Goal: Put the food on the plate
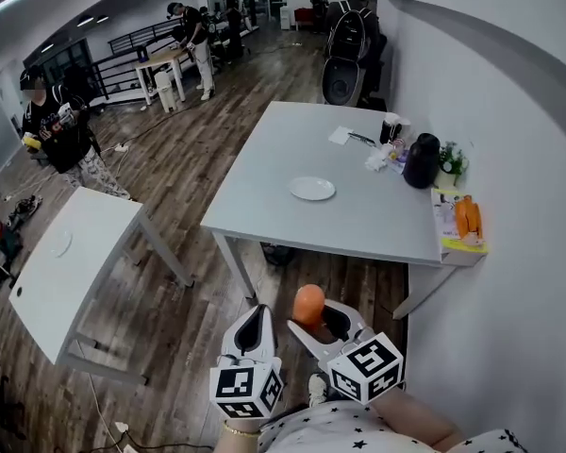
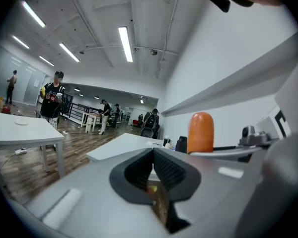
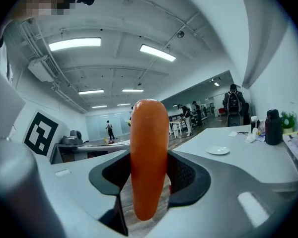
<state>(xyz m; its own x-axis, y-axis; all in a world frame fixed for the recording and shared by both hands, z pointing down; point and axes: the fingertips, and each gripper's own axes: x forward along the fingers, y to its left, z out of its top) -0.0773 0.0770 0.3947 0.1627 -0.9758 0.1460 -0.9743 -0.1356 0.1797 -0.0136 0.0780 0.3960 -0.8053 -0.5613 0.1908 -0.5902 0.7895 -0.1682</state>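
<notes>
An orange carrot-shaped piece of food [image 1: 308, 303] stands upright between the jaws of my right gripper [image 1: 315, 319], which is shut on it, low in the head view and well short of the table. In the right gripper view the food [image 3: 148, 162] fills the centre, and the white plate [image 3: 219, 150] lies far off on the right. That empty plate [image 1: 312, 189] rests near the middle of the grey table [image 1: 292, 140]. My left gripper [image 1: 254, 327] hangs beside the right one, shut and empty; in its own view its pads [image 2: 166, 170] meet, with the food [image 2: 200, 132] at the right.
A black bottle [image 1: 421, 160], a small plant [image 1: 451, 159], papers and a cup crowd the table's right side; orange items [image 1: 467, 217] lie at its right edge. A second white table [image 1: 71, 262] stands to the left. Several people work at the back. A wall runs along the right.
</notes>
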